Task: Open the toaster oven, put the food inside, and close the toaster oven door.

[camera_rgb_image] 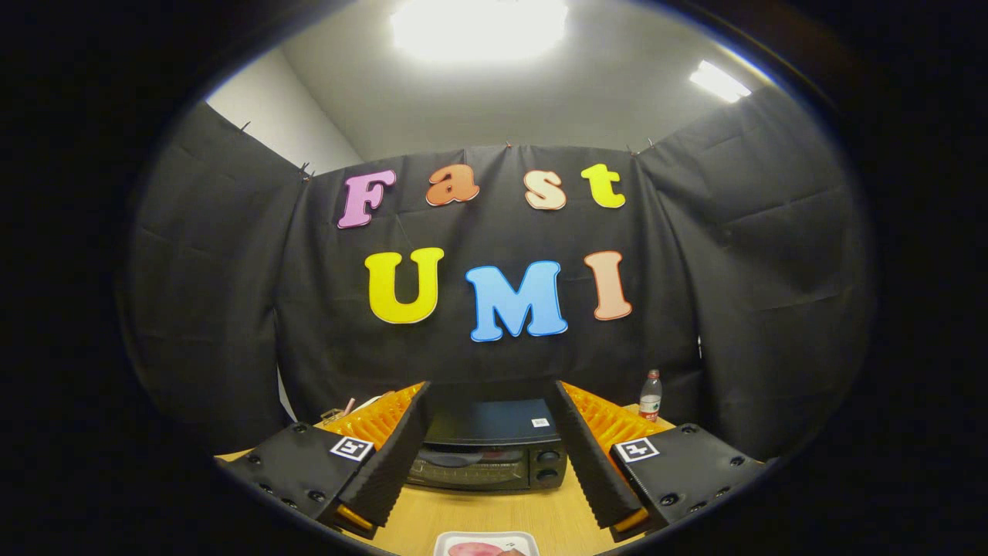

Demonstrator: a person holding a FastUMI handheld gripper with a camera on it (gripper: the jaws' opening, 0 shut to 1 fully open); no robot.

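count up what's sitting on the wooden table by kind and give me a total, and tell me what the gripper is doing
Black toaster oven, door closed: 1
White tray of pink food: 1
Clear plastic bottle with red label: 1
Total: 3

A small item behind the left finger is too hidden to name, so it is uncounted. The gripper is open, holding nothing, the oven seen between its fingers.

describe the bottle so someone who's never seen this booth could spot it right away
Start at the black toaster oven on the wooden table, door shut, seen between the open gripper fingers. Look beyond the right finger, by the black cloth wall: the bottle stands there upright. It is the only clear, tall, slim thing, with a red cap and label.
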